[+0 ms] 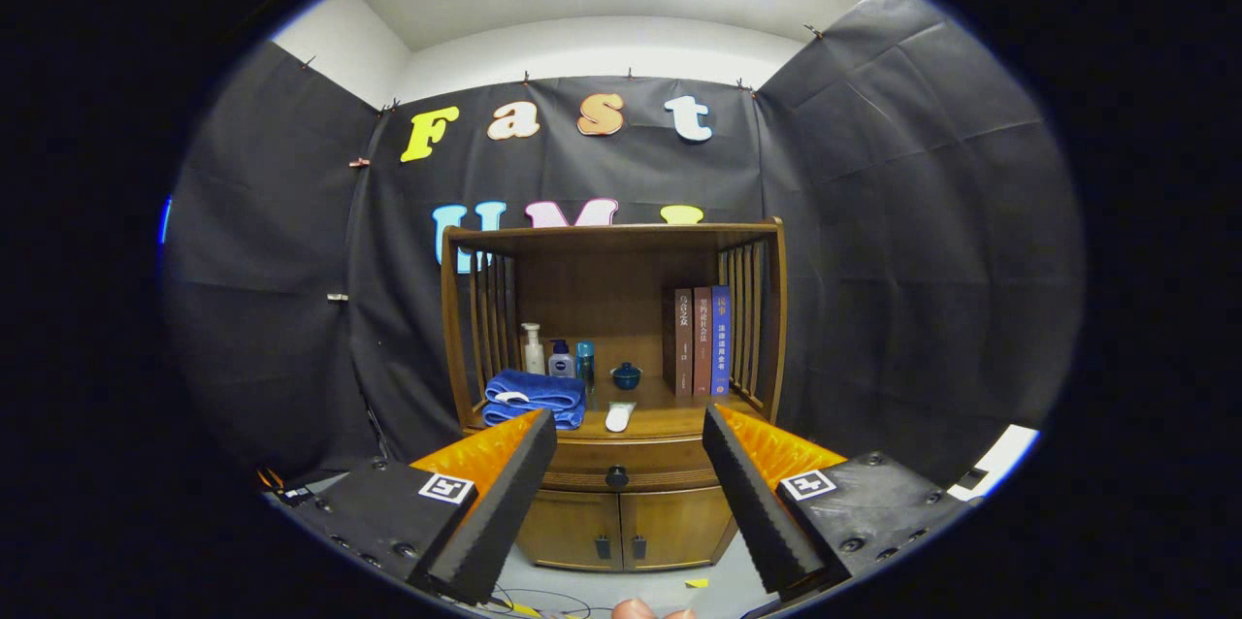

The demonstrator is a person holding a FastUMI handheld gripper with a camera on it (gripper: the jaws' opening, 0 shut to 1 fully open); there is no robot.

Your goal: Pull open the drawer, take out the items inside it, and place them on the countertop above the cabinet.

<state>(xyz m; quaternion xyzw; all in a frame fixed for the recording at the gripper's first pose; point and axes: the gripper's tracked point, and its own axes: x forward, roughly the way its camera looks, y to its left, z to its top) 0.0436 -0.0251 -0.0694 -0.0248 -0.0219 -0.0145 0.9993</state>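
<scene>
gripper (629, 435) spread wide, holding nothing, aimed straight at the cabinet (621, 527) from some way off

drawer (621, 464) shut flush under the countertop (670, 420), round dark knob (617, 476) at its middle, seen between the fingers and beyond them; two small doors (621, 530) below with dark pulls

on the countertop: folded blue towel (534, 398) at one side, white flat thing (619, 416) near the front edge, three bottles (558, 355) behind the towel, small blue lidded pot (626, 374), three books (699, 340) upright against the slatted side

contents of the drawer hidden, so impossible to tell whether still full or already emptied onto the top and pushed shut; fits either

handling, as a judgement: solid wood drawer, stiff, likely some drag on its runners, no give. best hold on the knob alone, fingers closing from both sides behind its head, since the front offers no other lip. small round knob looks smooth and may slip out of a loose pinch, so needs a square, centred grip and a straight pull, not a twist. cabinet looks heavy enough not to shift. items inside unknown, weight and softness not to be guessed
</scene>
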